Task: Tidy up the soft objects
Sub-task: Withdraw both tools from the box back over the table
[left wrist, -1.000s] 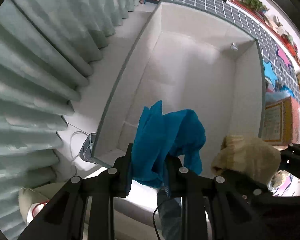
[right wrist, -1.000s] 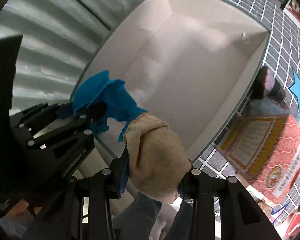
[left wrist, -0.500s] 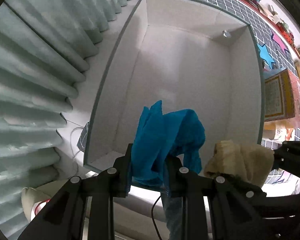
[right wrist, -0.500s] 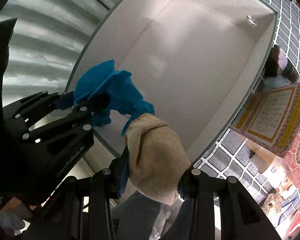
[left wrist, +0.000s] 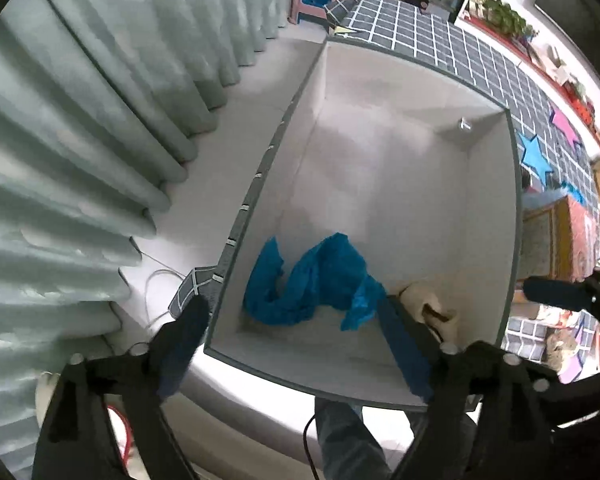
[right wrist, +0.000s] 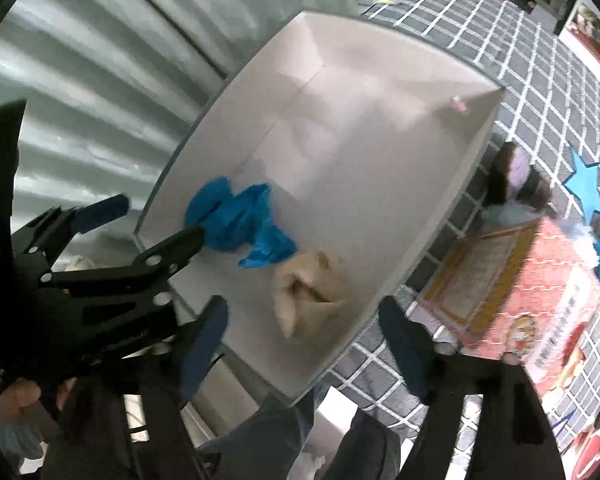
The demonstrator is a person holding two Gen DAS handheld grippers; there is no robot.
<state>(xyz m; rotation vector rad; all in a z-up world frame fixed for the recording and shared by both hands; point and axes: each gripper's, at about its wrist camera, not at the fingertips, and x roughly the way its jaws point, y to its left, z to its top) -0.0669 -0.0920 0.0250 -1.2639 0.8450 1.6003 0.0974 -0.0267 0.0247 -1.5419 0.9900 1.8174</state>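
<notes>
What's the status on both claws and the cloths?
Left claw and right claw opening, nothing gripped. Blue cloth and beige cloth inside the white box. Nothing in the way.

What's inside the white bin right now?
Inside the white bin lie a crumpled blue cloth and, beside it, a beige cloth, both near the close end. A tiny item sits in the far corner. Anything beneath the cloths is hidden.

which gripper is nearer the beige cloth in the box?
Right. The right gripper hangs directly over the beige cloth, jaws opening, nothing between them. The left gripper is off to the side above the blue cloth, jaws also opening and clear.
</notes>
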